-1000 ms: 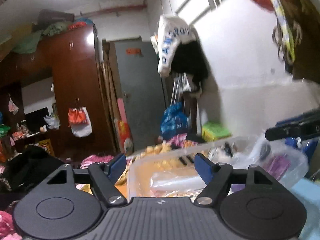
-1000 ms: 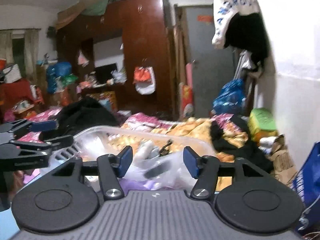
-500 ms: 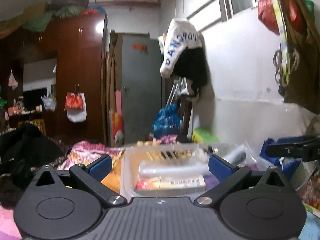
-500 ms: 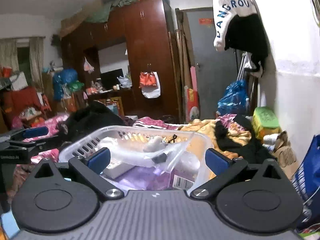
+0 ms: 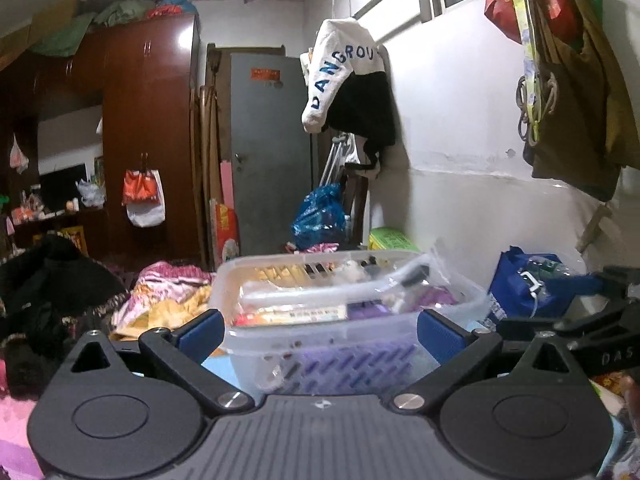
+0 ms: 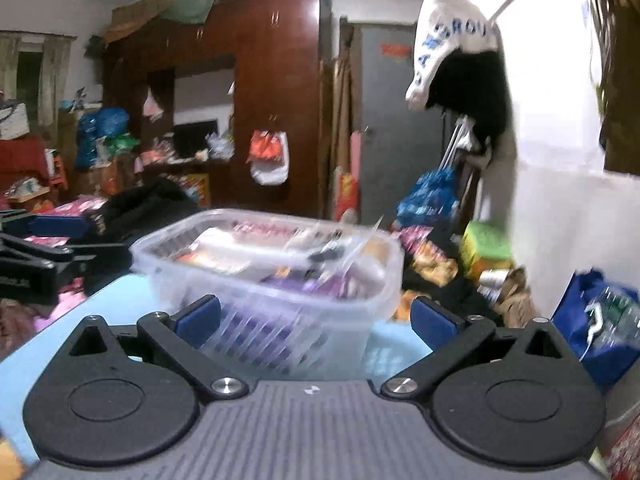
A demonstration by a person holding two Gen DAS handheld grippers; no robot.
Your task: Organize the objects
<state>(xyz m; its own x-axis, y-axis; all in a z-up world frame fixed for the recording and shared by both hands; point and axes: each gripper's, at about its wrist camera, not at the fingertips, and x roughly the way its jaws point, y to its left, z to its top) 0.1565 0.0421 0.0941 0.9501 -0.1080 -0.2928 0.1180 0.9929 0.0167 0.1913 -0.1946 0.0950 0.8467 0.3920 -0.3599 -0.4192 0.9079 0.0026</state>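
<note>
A clear plastic basket [image 5: 448, 298] filled with packets, plastic bags and small items stands on a light blue surface [image 6: 120, 300]. It also shows in the right wrist view [image 6: 360, 308]. My left gripper [image 5: 318, 330] is open, its blue pads on either side of the basket's near end, apart from it. My right gripper [image 6: 314, 316] is open, just short of the basket's near wall. Each gripper shows at the edge of the other's view.
A blue bag [image 5: 520, 284] with bottles stands at the right by the white wall. Clothes and bedding [image 5: 168, 300] lie behind the basket. A dark wardrobe [image 5: 148, 128] and grey door [image 5: 268, 152] stand at the back. Bags [image 5: 568, 80] hang on the wall.
Both grippers opened wide and drew back from the basket. The basket now stands lower, on the light blue surface.
</note>
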